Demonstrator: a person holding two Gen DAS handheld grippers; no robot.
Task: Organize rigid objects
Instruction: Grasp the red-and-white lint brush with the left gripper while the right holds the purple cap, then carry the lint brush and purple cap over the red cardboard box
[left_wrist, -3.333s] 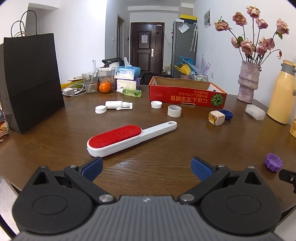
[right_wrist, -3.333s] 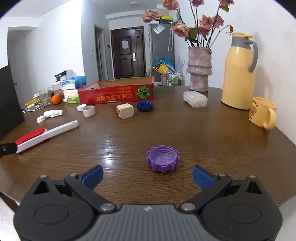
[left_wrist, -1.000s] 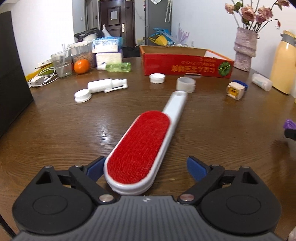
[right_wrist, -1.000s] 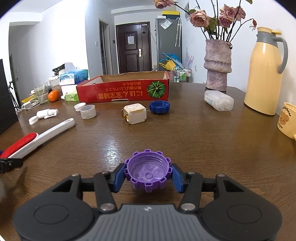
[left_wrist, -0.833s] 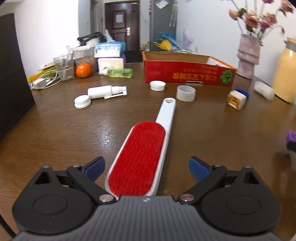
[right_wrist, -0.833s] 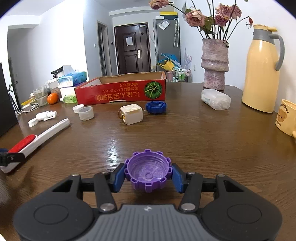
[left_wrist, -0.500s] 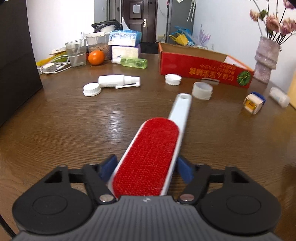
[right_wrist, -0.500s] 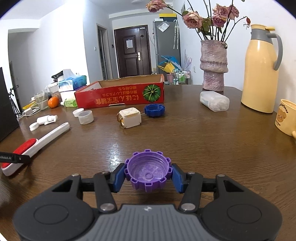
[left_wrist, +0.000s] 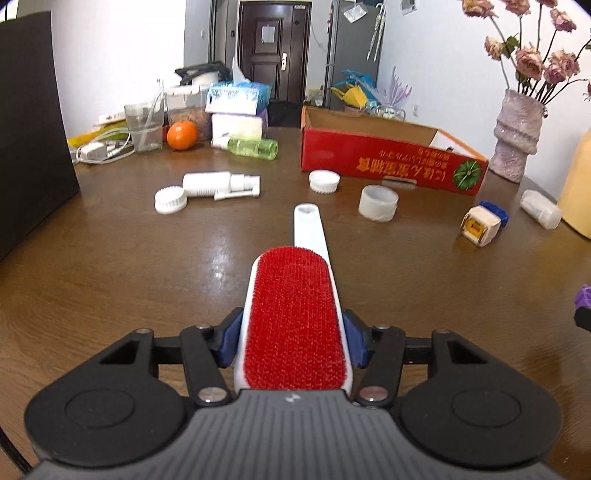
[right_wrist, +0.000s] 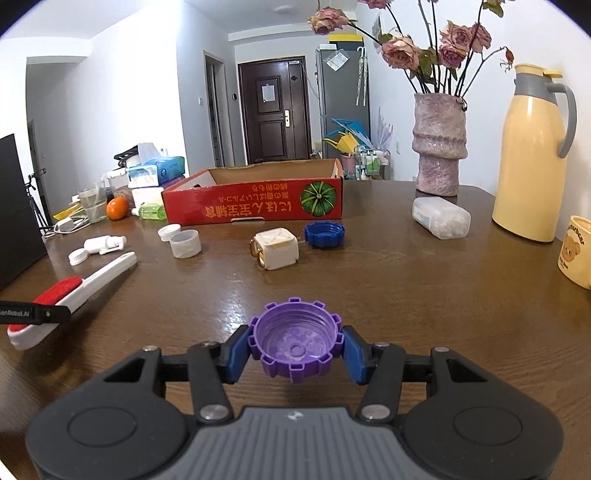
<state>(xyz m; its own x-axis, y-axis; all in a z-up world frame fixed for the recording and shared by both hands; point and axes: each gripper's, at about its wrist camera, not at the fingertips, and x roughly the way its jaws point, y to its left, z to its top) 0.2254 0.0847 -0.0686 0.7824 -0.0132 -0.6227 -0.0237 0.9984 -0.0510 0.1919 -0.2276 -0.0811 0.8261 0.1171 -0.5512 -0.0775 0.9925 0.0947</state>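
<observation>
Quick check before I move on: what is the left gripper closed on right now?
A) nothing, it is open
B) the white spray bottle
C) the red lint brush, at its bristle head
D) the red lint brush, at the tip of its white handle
C. The left gripper has both blue pads pressed against the sides of the lint brush at its red head, while the white handle points away toward the red cardboard box.

Lint brush (left_wrist: 293, 317) in left hand-held gripper (left_wrist: 293, 341)
</observation>
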